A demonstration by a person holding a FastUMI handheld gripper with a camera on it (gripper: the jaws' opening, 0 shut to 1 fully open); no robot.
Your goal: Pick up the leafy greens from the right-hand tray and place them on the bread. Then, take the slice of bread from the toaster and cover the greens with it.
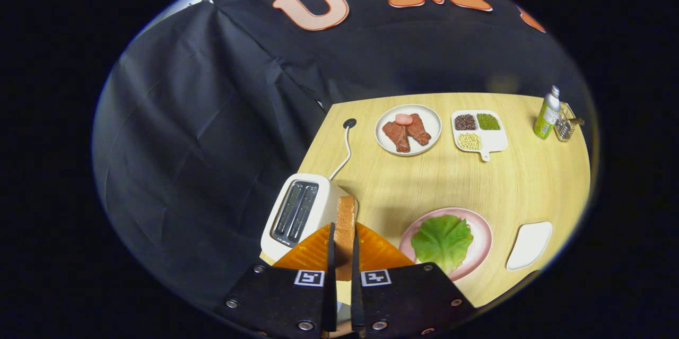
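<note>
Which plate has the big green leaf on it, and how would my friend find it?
Start at the white toaster on the wooden table. The claw, shut on a bread slice, is beside it; just right of the claw sits a pink plate holding one large ruffled green leaf. The other plates are white: one holds meat, one beans, one nothing.

toaster (297,213) 1 | bread slice (345,222) 1 | plates (408,129) 2 | trays (479,135) 2 | bottle (547,113) 1

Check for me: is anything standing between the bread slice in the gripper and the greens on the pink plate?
Nothing visible does. The gripper is shut on the bread slice, held edge-up beside the toaster. The leafy greens lie on the pink plate just to the right, with only bare table between.
</note>
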